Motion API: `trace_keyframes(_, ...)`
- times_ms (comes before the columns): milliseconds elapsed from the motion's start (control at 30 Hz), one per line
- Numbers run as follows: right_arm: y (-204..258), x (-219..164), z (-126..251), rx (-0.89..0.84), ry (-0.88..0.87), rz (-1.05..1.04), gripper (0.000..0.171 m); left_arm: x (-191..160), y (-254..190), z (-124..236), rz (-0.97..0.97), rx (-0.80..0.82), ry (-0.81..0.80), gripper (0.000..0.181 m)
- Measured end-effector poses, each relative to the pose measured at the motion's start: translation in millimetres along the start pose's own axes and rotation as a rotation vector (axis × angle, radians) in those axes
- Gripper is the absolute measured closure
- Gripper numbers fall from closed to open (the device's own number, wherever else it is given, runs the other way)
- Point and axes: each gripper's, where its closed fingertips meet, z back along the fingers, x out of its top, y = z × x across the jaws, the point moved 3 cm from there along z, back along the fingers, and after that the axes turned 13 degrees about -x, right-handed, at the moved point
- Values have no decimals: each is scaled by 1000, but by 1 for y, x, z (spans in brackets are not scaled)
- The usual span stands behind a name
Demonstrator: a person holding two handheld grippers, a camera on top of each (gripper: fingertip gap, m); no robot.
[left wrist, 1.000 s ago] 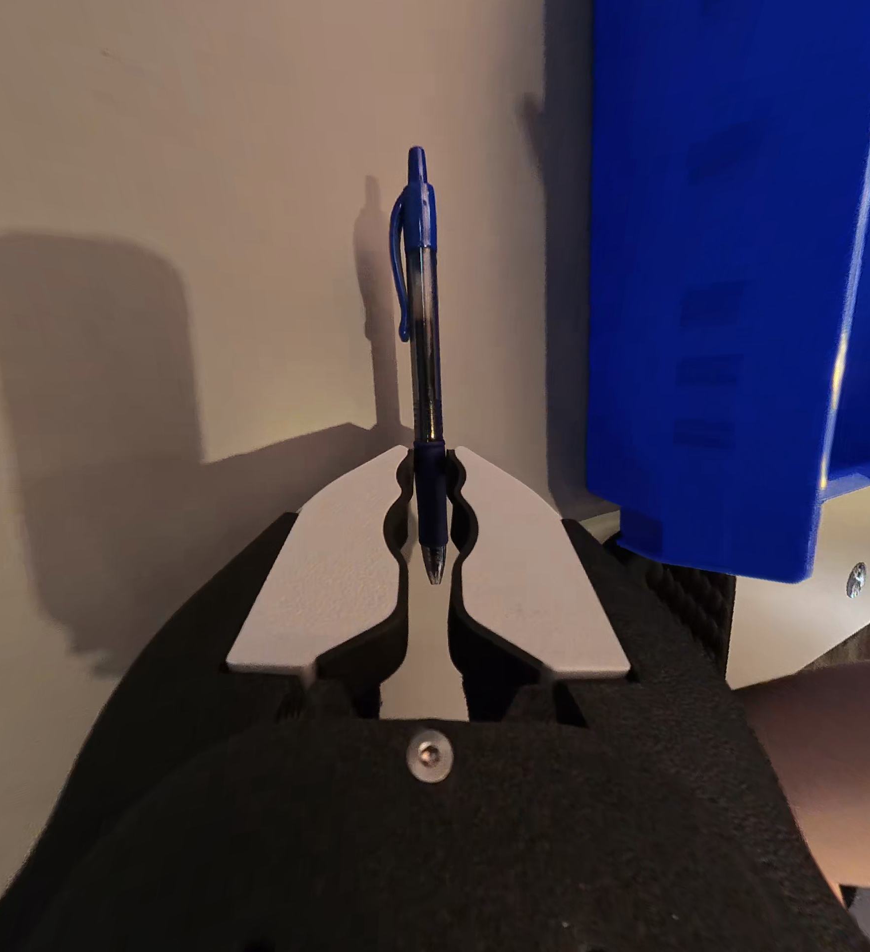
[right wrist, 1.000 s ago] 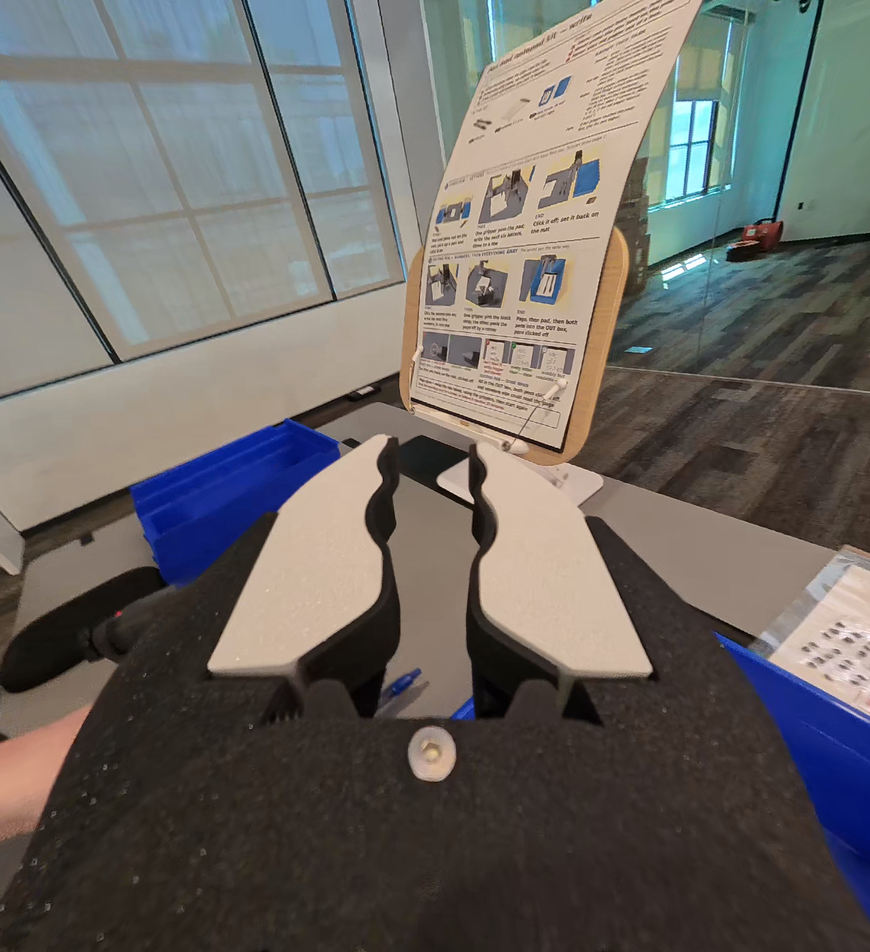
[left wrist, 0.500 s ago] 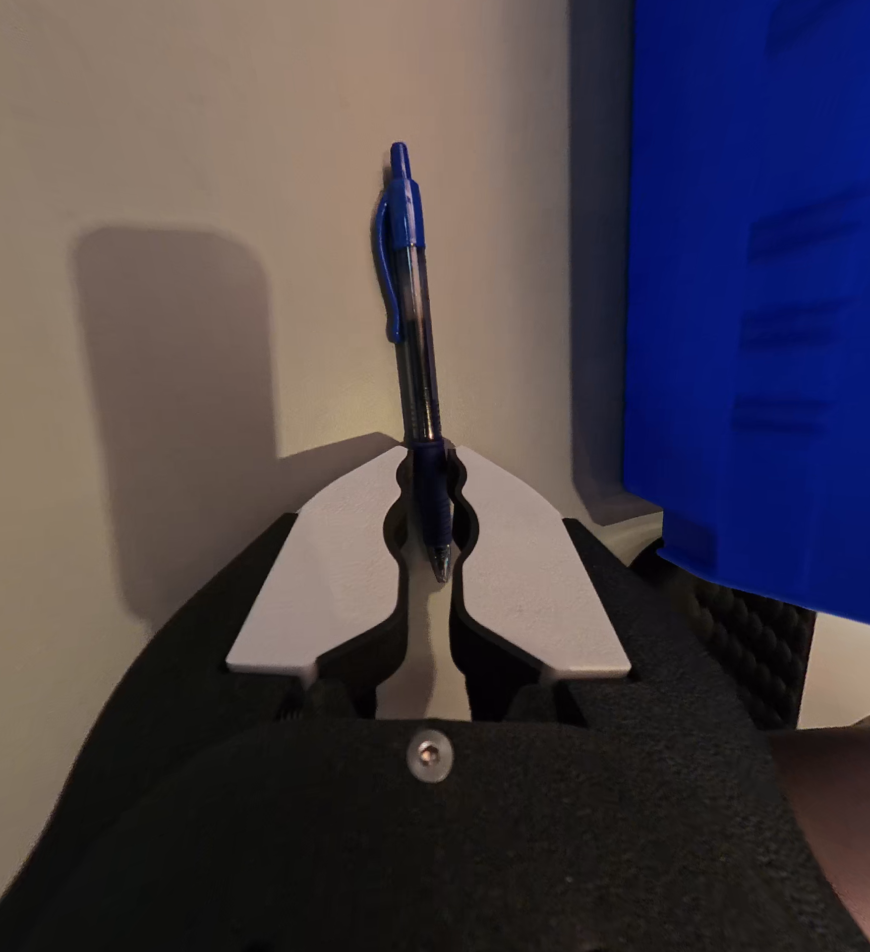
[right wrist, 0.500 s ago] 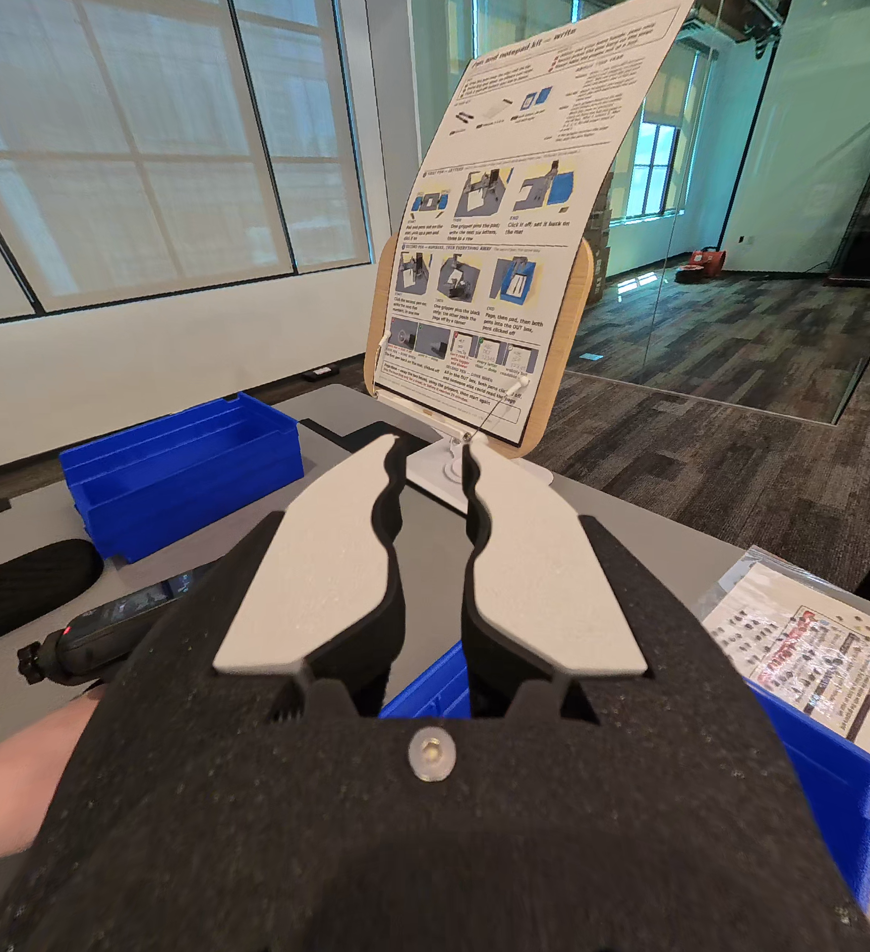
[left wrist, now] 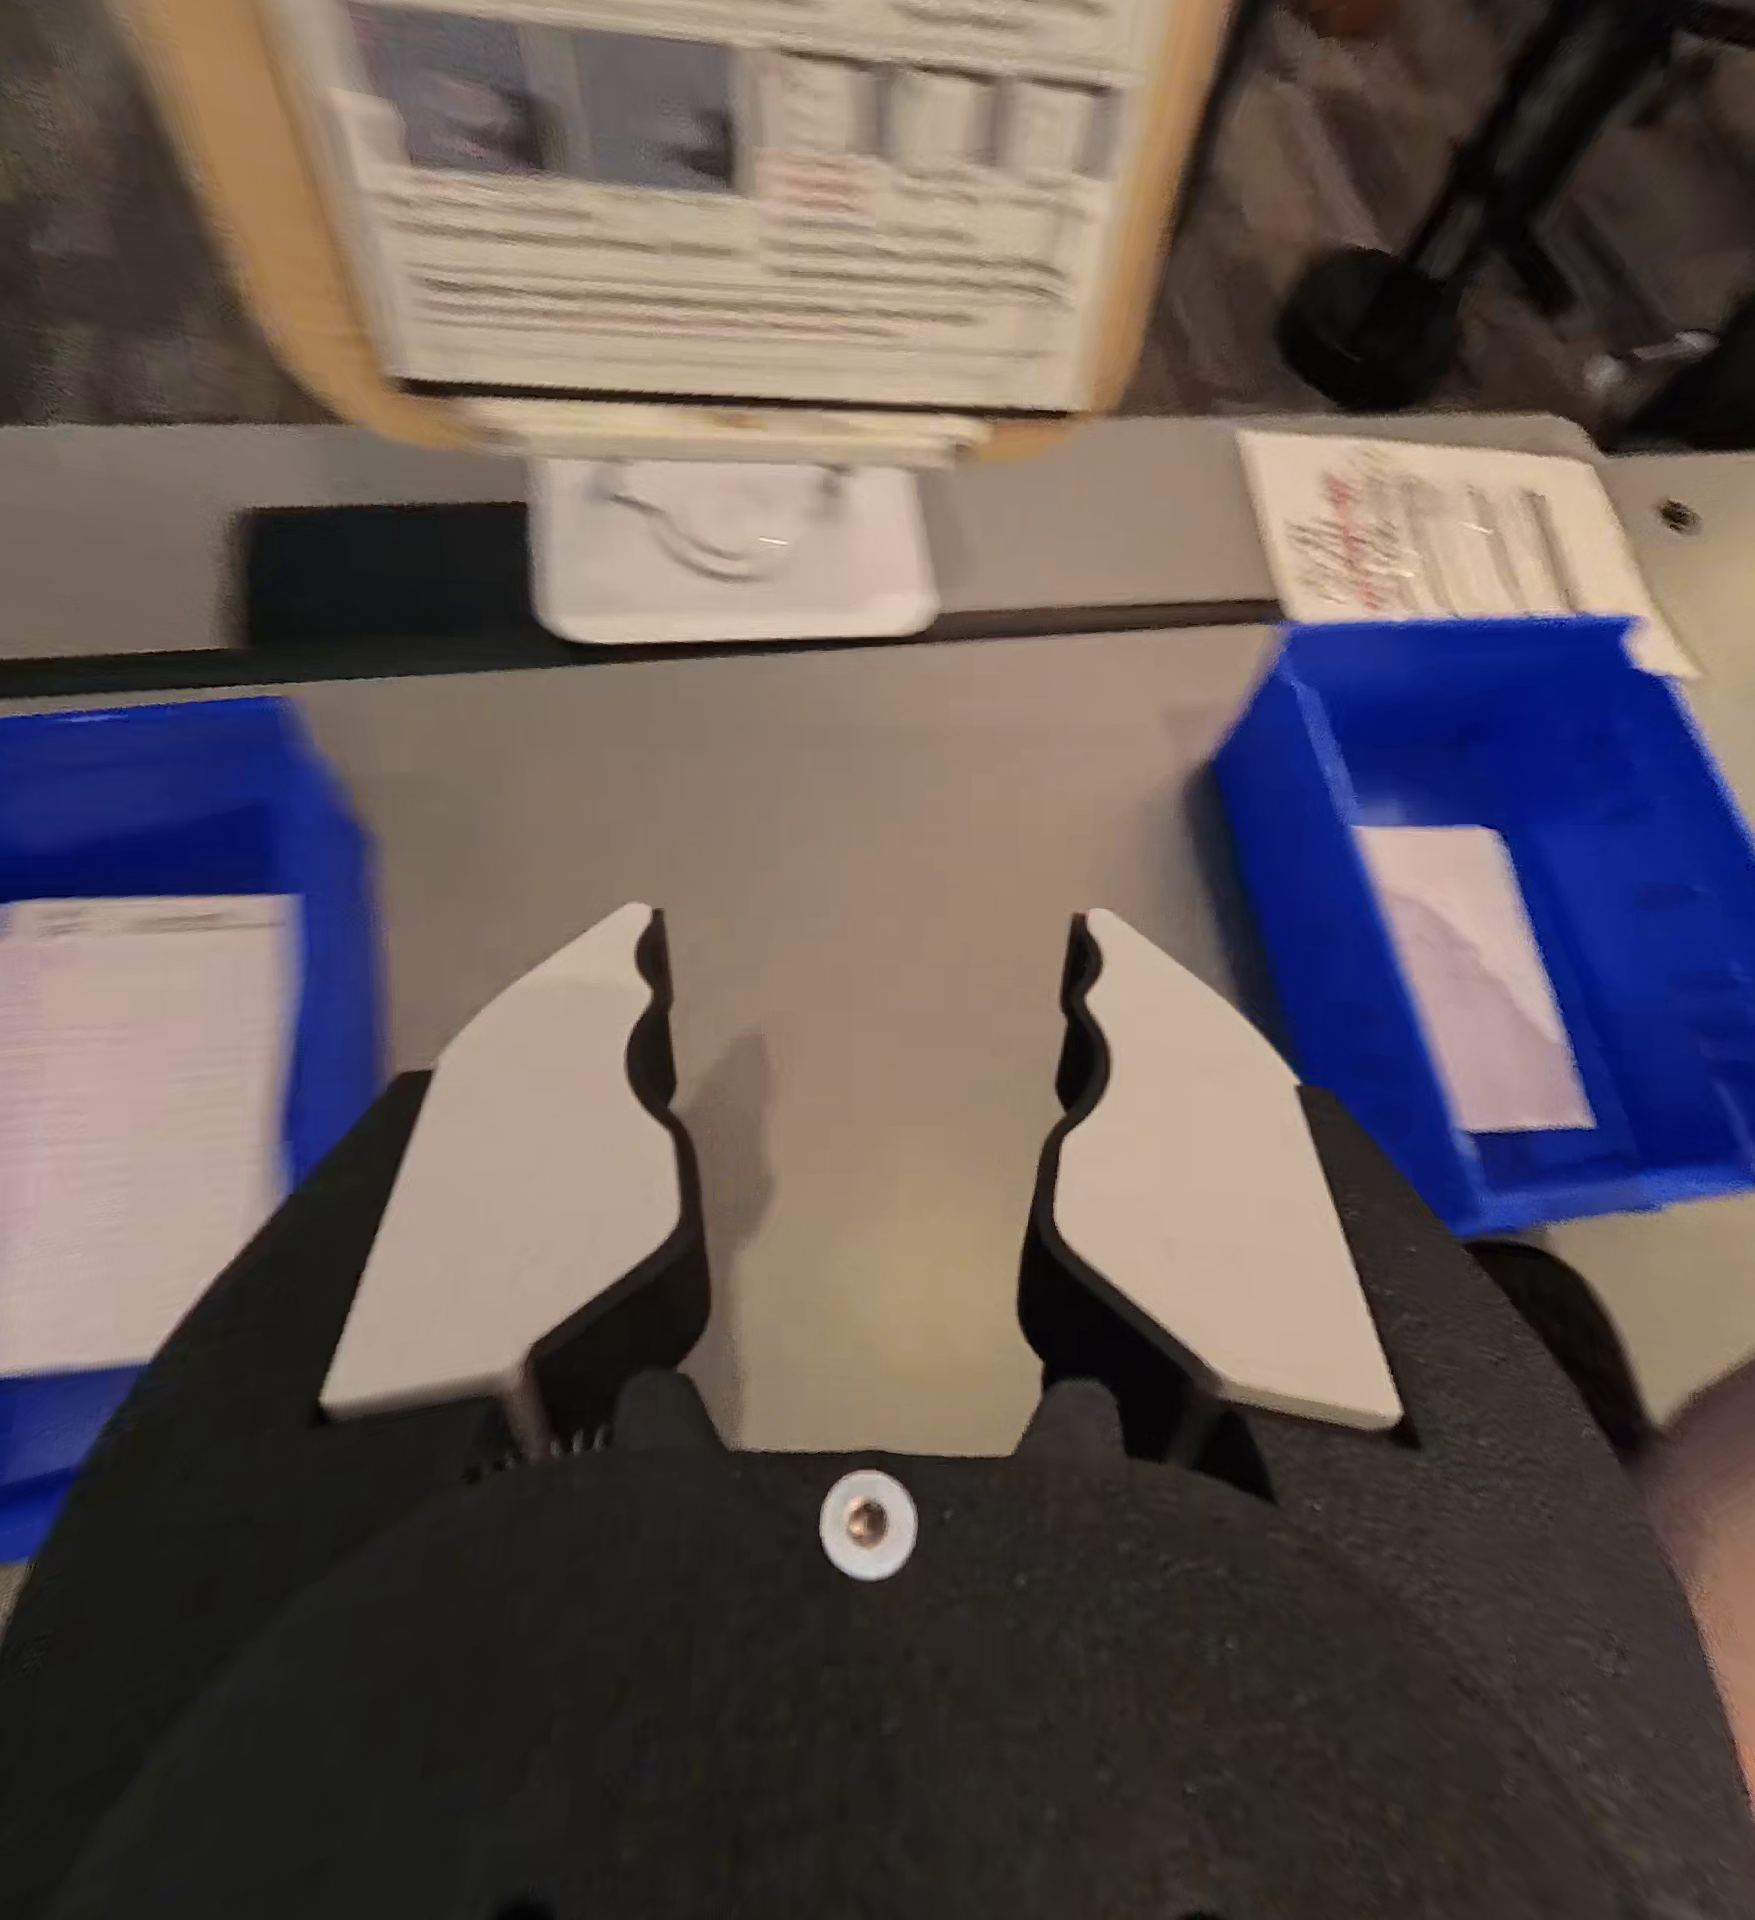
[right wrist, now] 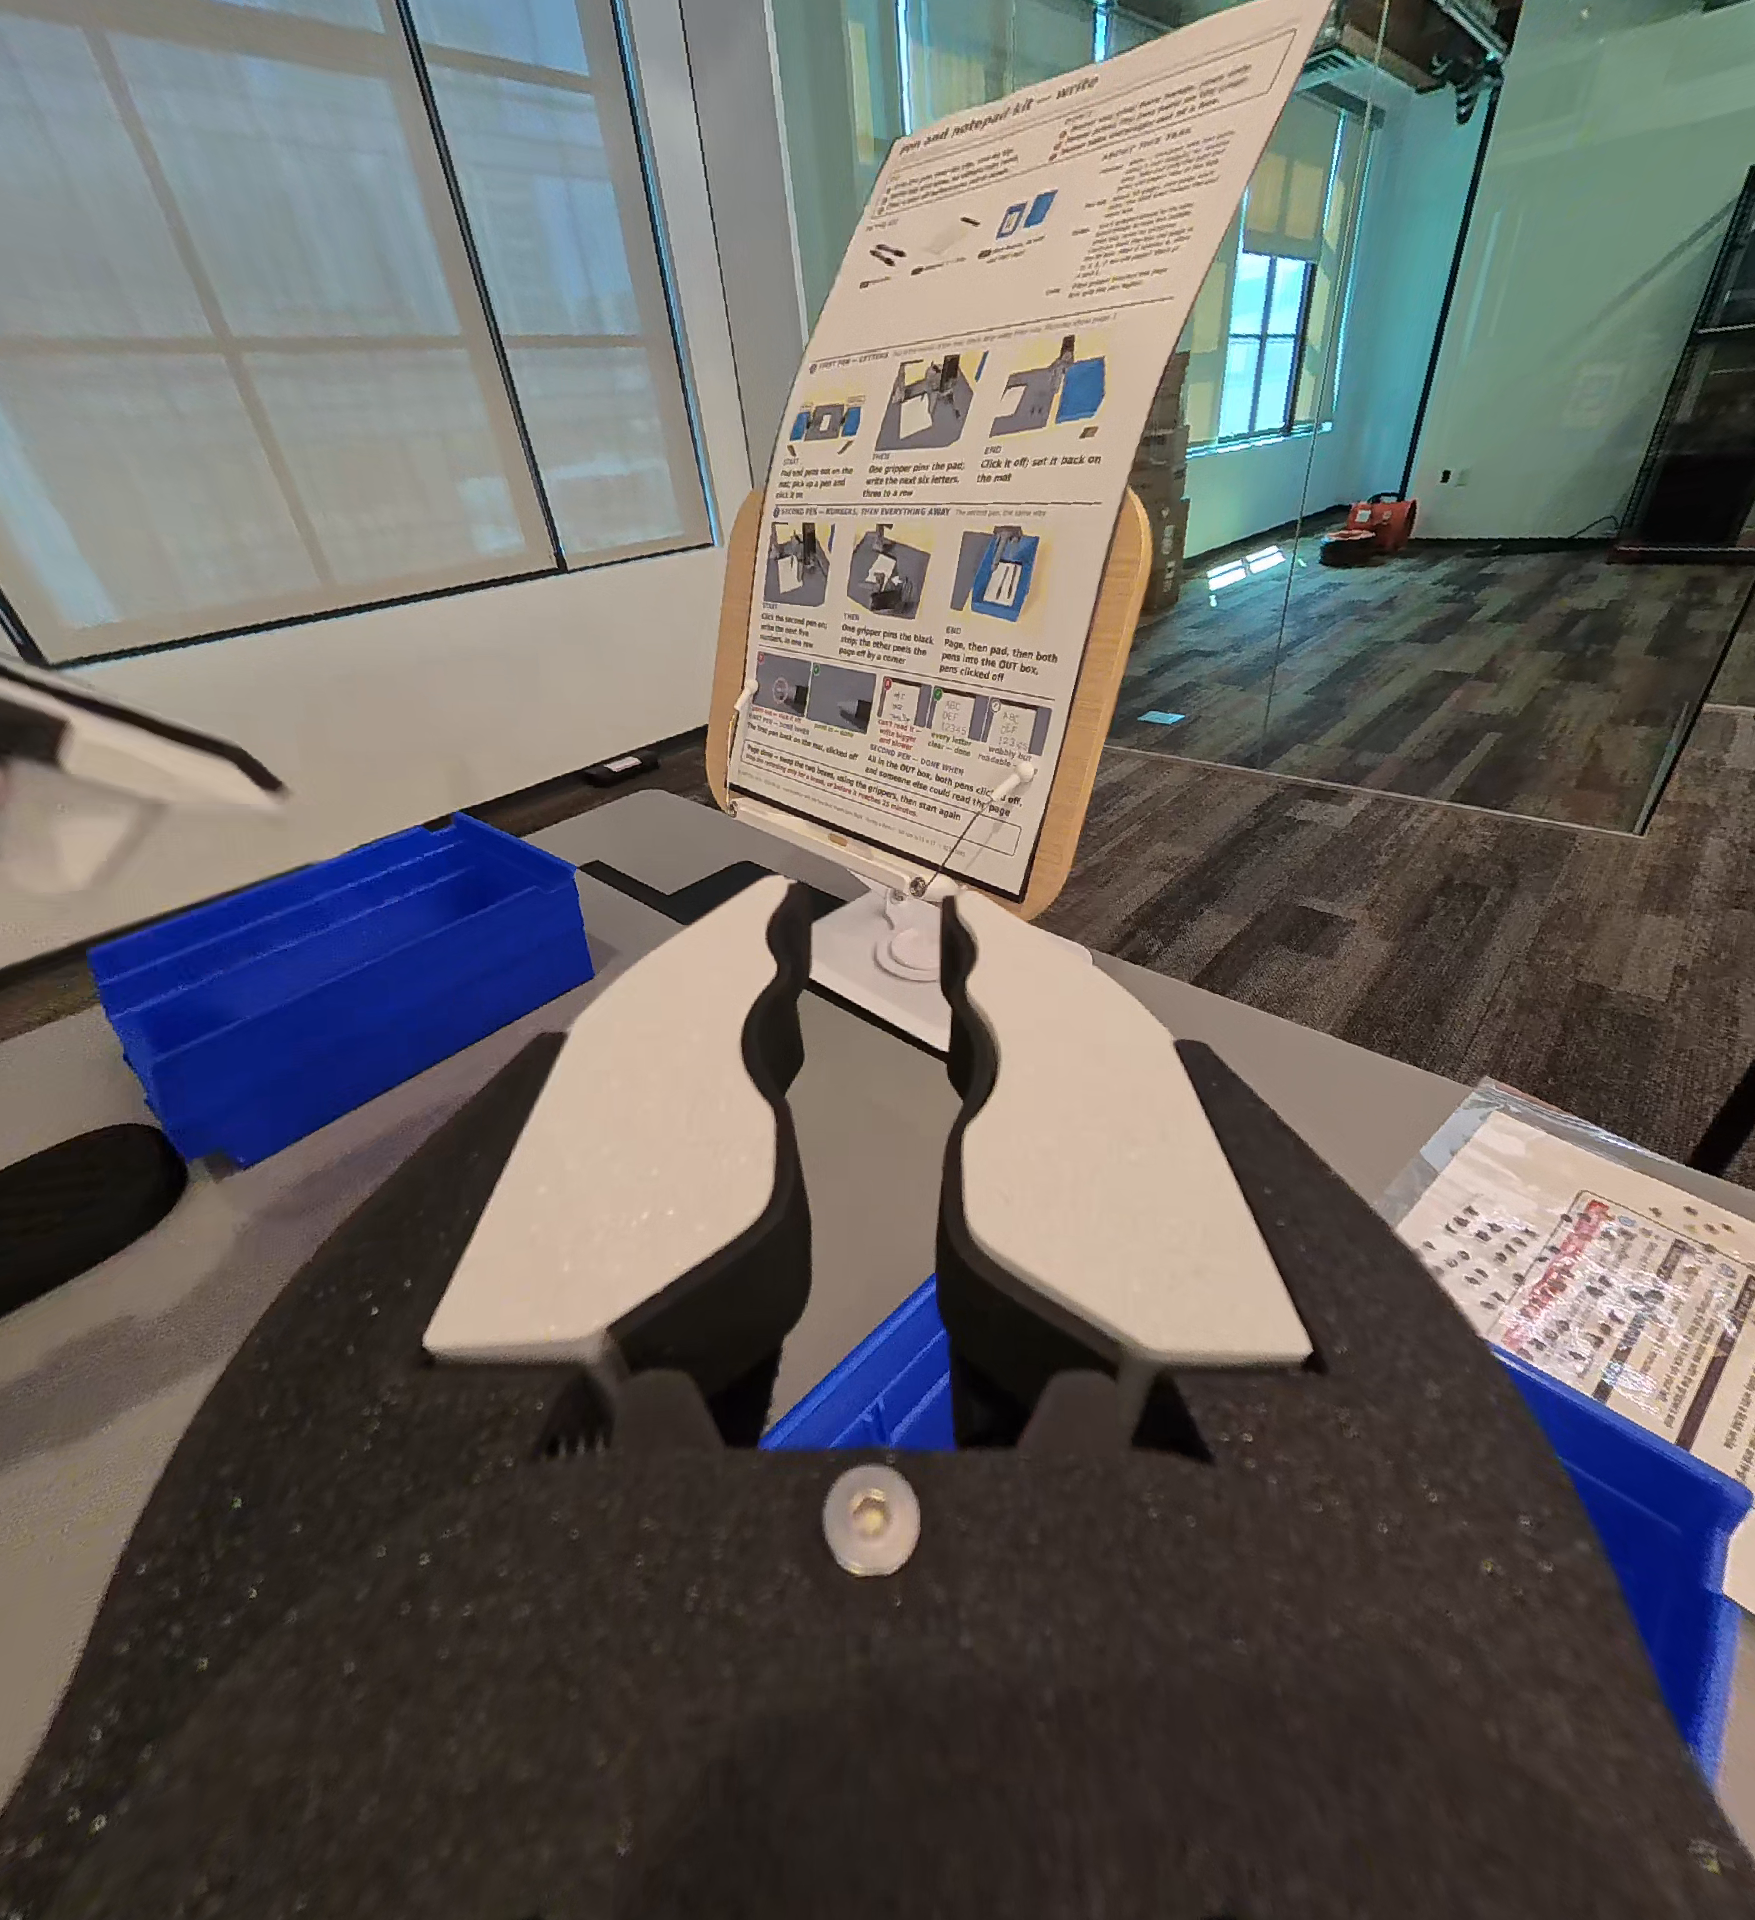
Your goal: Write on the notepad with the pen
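Observation:
My left gripper (left wrist: 865,920) is wide open with nothing between its fingers, and it hangs above the grey mat (left wrist: 852,790). No pen shows in either view. A white lined pad (left wrist: 104,1132) lies in the blue bin (left wrist: 333,935) on the left. A white sheet (left wrist: 1475,977) lies in the blue bin (left wrist: 1288,831) on the right. My right gripper (right wrist: 871,904) has its jaws a little apart with nothing between them, raised above the near blue bin (right wrist: 1631,1507). The left gripper also shows in the right wrist view (right wrist: 125,758), lifted at the far left.
An instruction sheet on a wooden board with a white stand (left wrist: 738,561) stands at the back of the table, and it also shows in the right wrist view (right wrist: 956,520). A laminated sheet (right wrist: 1631,1309) lies at the right. A black padded object (right wrist: 31,1216) lies at the left.
The left gripper was shut on a blue pen low over the surface; it has now opened wide, the pen is out of view, and the gripper has lifted and swung up toward the board.

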Motion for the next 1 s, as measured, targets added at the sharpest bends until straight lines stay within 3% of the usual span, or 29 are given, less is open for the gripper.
trace_keyframes(133,4,-3,-5,-55,40,45,147,-11,107,56,90,83,-9,115)
trace_keyframes(233,13,-6,-13,-70,70,105,145,-53,171,57,203,68,66,122)
trace_keyframes(333,14,-8,-21,-102,78,174,145,-94,210,39,262,56,131,111)
trace_keyframes(533,13,-20,-28,-106,120,162,145,-139,252,5,275,67,238,114)
trace_keyframes(733,9,-35,-35,-137,184,181,145,-171,267,-23,277,76,415,117)
trace_keyframes(900,10,-47,-42,-142,244,213,145,-179,272,-34,265,82,462,124)
trace_keyframes(1000,8,-52,-44,-157,270,238,145,-178,269,-40,294,44,443,138)
